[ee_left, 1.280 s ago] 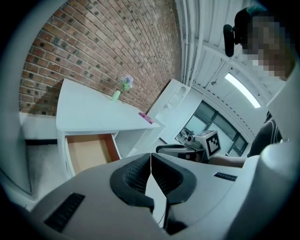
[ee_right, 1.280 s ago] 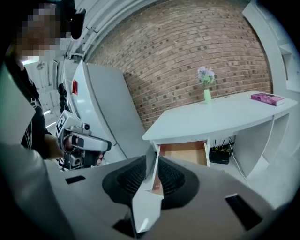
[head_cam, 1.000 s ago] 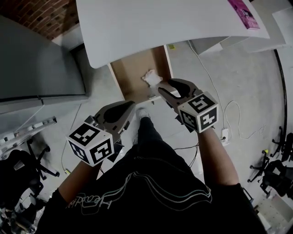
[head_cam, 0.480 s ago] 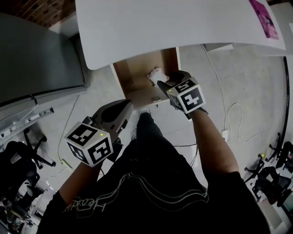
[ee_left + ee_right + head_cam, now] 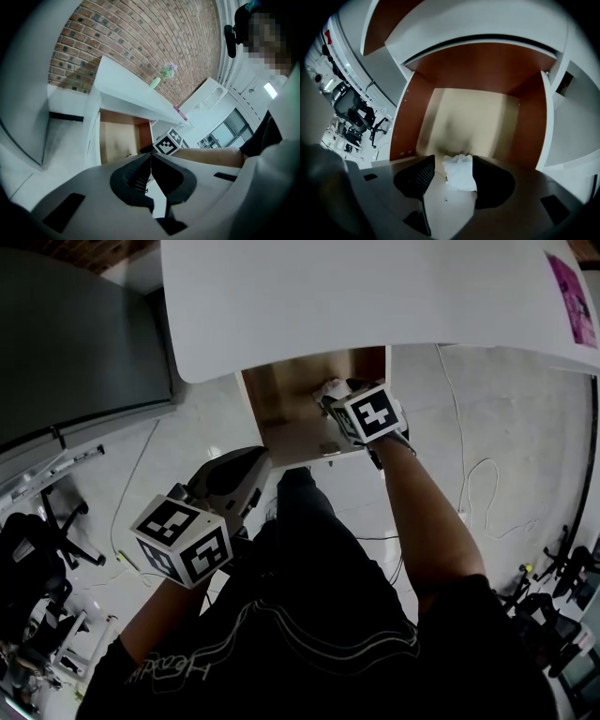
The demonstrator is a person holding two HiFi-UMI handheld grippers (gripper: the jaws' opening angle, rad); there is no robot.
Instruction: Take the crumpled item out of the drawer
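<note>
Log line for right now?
phase: pre-grasp | right gripper: jaws just opening, straddling crumpled white item in drawer, not gripped | left gripper: shut, empty

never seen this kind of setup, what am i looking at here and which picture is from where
A person holds a two-jaw gripper in each hand; the marker cubes are part of the grippers. One picture comes from a camera on the person's head, looking steeply down. The other two come from a camera riding on each gripper.

Under a white desk, an open wooden drawer holds one crumpled white item. The right gripper reaches into the drawer. Its jaws have just been opening and stand apart with the item between them, not clamped yet. The left gripper is outside the drawer, jaws together, holding nothing.
</note>
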